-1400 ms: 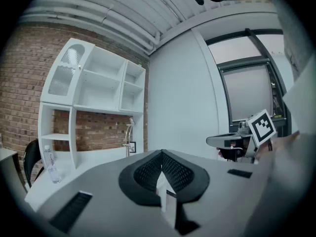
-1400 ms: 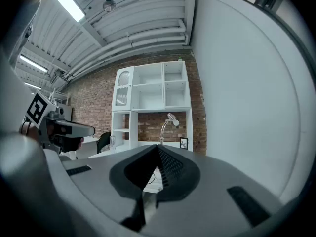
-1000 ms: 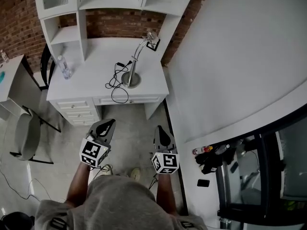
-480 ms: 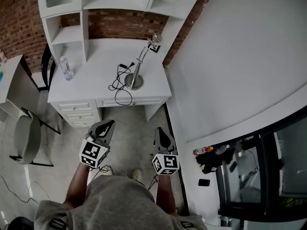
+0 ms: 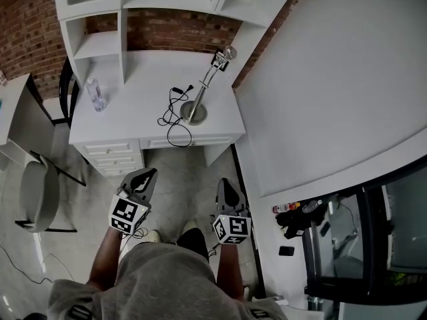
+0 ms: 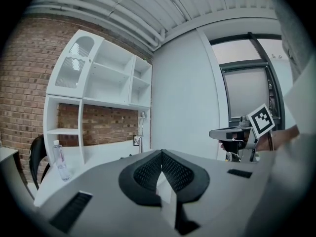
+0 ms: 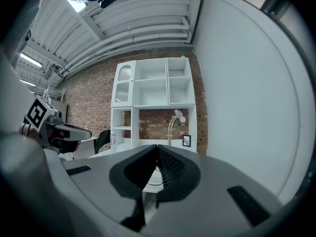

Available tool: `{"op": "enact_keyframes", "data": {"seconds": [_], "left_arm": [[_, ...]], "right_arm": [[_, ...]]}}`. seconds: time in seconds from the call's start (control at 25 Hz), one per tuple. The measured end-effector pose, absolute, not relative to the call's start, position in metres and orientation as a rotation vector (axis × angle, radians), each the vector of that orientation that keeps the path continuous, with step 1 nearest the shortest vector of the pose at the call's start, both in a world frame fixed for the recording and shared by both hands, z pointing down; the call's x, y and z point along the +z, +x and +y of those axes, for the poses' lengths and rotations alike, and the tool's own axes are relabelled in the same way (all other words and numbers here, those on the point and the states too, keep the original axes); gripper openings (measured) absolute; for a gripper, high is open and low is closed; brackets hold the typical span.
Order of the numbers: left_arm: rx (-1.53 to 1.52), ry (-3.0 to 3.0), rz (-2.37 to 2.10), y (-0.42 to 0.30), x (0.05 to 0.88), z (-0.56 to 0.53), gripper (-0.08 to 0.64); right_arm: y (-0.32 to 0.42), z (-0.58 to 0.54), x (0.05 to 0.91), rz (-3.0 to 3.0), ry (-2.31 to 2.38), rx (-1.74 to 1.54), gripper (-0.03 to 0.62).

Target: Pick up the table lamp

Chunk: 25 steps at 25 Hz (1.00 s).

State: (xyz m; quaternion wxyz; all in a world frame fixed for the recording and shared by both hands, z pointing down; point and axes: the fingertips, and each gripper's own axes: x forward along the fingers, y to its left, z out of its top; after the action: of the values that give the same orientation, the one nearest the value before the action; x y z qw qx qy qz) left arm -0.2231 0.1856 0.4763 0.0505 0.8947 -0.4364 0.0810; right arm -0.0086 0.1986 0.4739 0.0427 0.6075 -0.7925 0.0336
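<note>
The table lamp (image 5: 194, 111) stands on the white desk (image 5: 133, 105), with a round metal base, a bent chrome neck and a small head near the brick wall. Its black cord (image 5: 172, 115) loops across the desktop. Both grippers hang over the floor in front of the desk, well short of the lamp. My left gripper (image 5: 148, 177) is shut and empty; so is my right gripper (image 5: 222, 185). In the left gripper view the lamp (image 6: 141, 132) is small beyond the shut gripper (image 6: 161, 152). The right gripper view shows the lamp (image 7: 173, 125) straight ahead past the shut gripper (image 7: 157, 146).
A clear water bottle (image 5: 97, 95) stands on the desk's left side, under the white shelf unit (image 5: 100, 42). Drawers (image 5: 113, 157) sit below the desk's left half. A grey chair (image 5: 37, 195) is at the left. A white wall (image 5: 320, 79) runs along the right.
The desk and lamp have slid lower and nearer in the head view as the person steps toward them. Both grippers have advanced with the body and stayed shut.
</note>
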Motion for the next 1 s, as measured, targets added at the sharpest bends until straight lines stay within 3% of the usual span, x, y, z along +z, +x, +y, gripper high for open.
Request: {"op": "enact_keyframes", "data": {"seconds": [0.36,1.0], "left_arm": [[0.219,2.696,-1.385,-0.209,0.478,0.127,0.005],[0.243,2.650,-1.446,-0.119,0.480,-0.005,0.005]], "right_arm": [[0.014,0.132,0.478,-2.448,1.836,0.089,0.021],[0.101,-0.005,0.489,-2.522,1.787,0.158,0.021]]}}
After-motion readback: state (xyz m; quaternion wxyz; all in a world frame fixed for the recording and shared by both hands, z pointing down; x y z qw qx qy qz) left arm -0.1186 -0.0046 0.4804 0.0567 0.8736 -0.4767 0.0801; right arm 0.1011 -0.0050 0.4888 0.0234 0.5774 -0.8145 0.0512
